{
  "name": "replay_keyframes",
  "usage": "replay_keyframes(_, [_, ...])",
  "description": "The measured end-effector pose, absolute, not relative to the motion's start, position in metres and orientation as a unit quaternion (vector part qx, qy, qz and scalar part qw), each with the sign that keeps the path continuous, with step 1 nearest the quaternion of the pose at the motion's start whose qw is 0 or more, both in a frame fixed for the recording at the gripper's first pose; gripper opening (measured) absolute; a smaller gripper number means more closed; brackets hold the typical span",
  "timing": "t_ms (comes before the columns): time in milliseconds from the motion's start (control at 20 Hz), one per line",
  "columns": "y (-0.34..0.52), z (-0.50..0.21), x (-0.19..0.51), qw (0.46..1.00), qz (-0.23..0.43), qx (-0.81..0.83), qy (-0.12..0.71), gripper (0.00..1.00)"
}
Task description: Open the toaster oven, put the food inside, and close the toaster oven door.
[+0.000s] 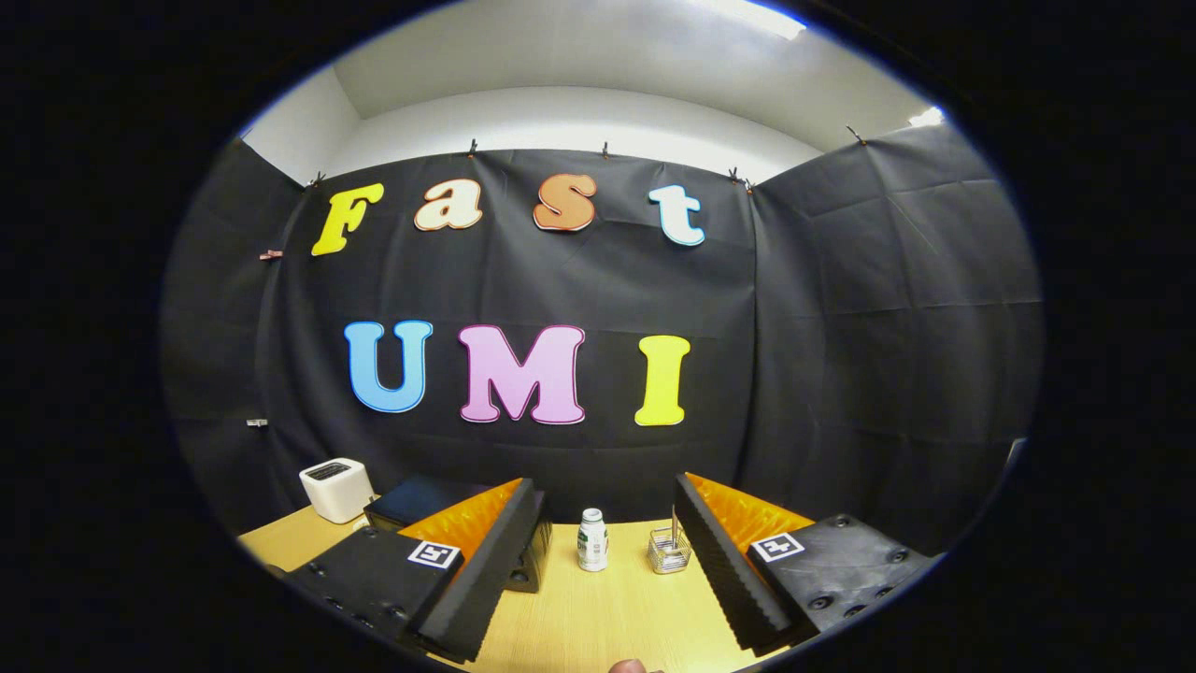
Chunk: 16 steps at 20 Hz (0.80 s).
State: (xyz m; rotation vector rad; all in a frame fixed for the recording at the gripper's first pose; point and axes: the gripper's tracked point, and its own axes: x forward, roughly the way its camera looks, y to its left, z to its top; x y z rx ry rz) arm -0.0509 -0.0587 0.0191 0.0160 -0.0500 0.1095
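My gripper point(607, 561) is held level above the wooden table point(598, 626), its two fingers spread wide apart with nothing between them but bare tabletop; they grip nothing and touch nothing; beyond my fingers, in the gap between them, a small white bottle point(591, 540) with a pale cap stands upright near the far edge of the table, and just to its right sits a little wire basket point(670, 551) with something thin standing up in it, close to the tip of my right finger; the two are near each other but apart; off to the left, behind my left finger, a dark boxy appliance, the toaster oven point(420, 500), rests on the table, mostly hidden by that finger, so I cannot tell whether its door is open or closed; further left, beside it, stands a white toaster point(334, 489) with a dark slot on top; the black cloth wall point(841, 374) rises right behind the table.
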Motion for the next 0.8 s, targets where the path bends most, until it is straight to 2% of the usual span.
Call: replay_keyframes(800, [-0.079,0.021,-0.05,0.999,0.042,0.006,-0.033,0.97])
